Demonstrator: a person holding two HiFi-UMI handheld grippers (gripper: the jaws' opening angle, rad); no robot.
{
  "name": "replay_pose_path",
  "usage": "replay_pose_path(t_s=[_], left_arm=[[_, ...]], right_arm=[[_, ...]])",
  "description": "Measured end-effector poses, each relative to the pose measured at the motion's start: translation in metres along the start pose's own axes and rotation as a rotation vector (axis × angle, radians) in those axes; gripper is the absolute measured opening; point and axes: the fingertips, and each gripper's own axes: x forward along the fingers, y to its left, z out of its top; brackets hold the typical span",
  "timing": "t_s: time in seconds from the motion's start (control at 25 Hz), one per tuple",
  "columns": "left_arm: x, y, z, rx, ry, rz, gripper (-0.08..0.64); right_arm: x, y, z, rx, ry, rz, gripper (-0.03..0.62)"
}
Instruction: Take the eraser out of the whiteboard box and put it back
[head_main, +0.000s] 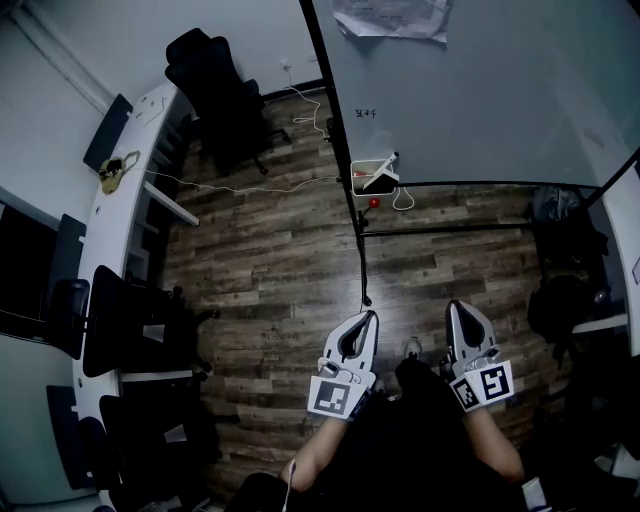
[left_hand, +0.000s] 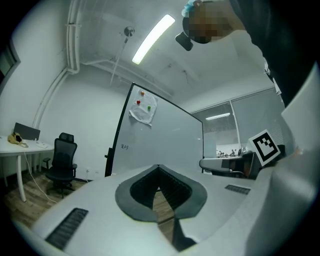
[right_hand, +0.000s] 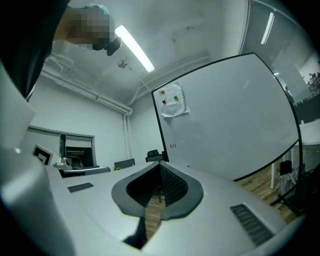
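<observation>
Approach step: the left tongs (head_main: 368, 318) and right tongs (head_main: 456, 308) are closed and empty, well apart from the whiteboard box (head_main: 374, 176) at the whiteboard (head_main: 480, 90) edge. The eraser, presumably inside, is too small to make out. Next, one pair must reach the box and open.

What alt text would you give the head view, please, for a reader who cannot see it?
From above, the left gripper and right gripper, both shut and empty, point across a wood floor toward a whiteboard with a white box at its lower corner. A curved desk stands left.
</observation>
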Motion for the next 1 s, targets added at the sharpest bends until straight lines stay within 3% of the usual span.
replay_pose_path(t_s=[0.28,0.48,1.0], left_arm=[[0.056,0.007,0.006,0.040,-0.003,0.049,0.006],[0.085,0.013,0.004,0.022,-0.010,0.094,0.006],[0.117,0.026,0.013,0.045,-0.009,0.161,0.006]], right_arm=[[0.040,-0.038,0.003,0.000,0.029,0.049,0.012],[0.064,-0.060,0.007,0.005,0.035,0.094,0.012],[0.116,-0.079,0.014,0.036,0.038,0.156,0.012]])
